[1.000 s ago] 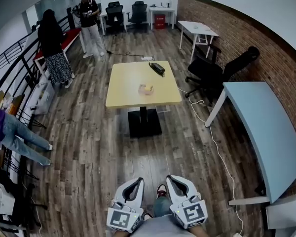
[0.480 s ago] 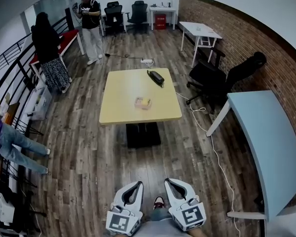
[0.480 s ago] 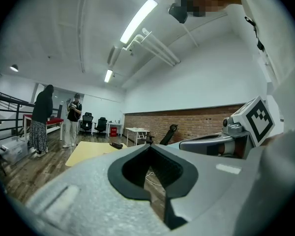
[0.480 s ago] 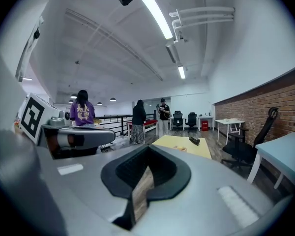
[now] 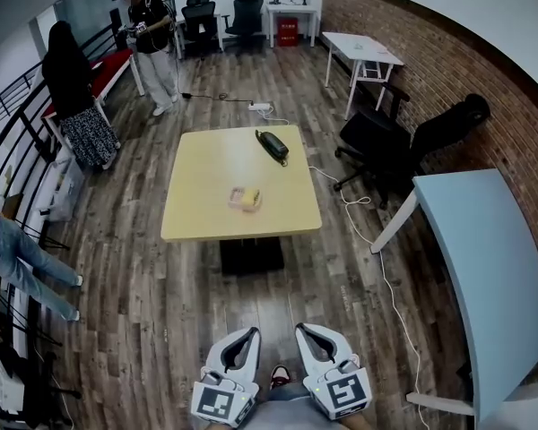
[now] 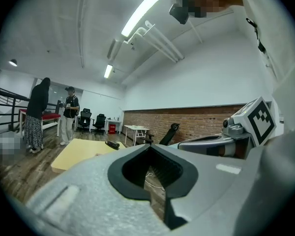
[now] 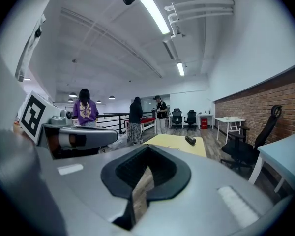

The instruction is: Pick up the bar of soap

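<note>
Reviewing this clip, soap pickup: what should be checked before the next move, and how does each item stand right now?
1. Bar of soap located: ok, it lies near the middle of the yellow table.
2. Room around the soap: ok, the black object lies apart, toward the far edge.
3. Soap within reach: not ok, the left gripper and right gripper are low by the body, with wooden floor between them and the table.
4. Jaws ready to grasp: not ok, both are shut and empty.
5. Way to the table: ok, the white cable runs off to the right.
6. Soap's surface or wrapping: cannot tell, too small.
</note>
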`<move>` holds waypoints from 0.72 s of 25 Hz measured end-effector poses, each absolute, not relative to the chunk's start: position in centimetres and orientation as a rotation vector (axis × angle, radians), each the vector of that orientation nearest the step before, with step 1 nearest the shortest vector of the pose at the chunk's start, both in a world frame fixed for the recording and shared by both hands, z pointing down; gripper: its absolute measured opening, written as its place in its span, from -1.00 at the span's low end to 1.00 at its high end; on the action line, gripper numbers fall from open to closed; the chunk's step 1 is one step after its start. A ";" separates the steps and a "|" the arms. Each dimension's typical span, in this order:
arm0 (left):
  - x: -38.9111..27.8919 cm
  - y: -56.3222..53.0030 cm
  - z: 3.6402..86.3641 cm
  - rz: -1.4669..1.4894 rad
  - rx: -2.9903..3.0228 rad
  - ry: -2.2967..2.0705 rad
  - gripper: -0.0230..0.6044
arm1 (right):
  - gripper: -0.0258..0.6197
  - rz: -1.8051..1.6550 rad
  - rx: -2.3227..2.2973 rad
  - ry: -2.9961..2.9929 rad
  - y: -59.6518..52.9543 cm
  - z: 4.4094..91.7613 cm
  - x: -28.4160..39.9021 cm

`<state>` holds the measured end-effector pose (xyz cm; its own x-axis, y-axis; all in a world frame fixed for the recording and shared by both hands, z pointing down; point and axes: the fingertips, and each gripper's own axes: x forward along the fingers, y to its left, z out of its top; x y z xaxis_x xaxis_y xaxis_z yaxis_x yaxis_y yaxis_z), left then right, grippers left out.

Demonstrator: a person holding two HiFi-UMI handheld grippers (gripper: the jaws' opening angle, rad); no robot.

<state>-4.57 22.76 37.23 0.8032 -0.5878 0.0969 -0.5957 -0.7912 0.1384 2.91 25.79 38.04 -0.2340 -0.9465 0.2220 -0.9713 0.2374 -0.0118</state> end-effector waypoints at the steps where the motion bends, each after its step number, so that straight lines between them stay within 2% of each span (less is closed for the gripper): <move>1: -4.2 22.6 37.5 0.075 2.820 -0.932 -0.93 | -0.91 0.228 1.833 -2.331 25.6 38.3 3.3; 18: -2.6 19.0 38.4 0.097 2.806 -0.890 -0.93 | -0.91 0.291 1.763 -2.385 21.3 40.0 3.1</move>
<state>-2.64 18.97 38.35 0.8168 -0.5640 0.1215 -0.5769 -0.7997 0.1662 3.08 21.34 40.03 -0.2917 -0.9252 0.2430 -0.9564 0.2857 -0.0602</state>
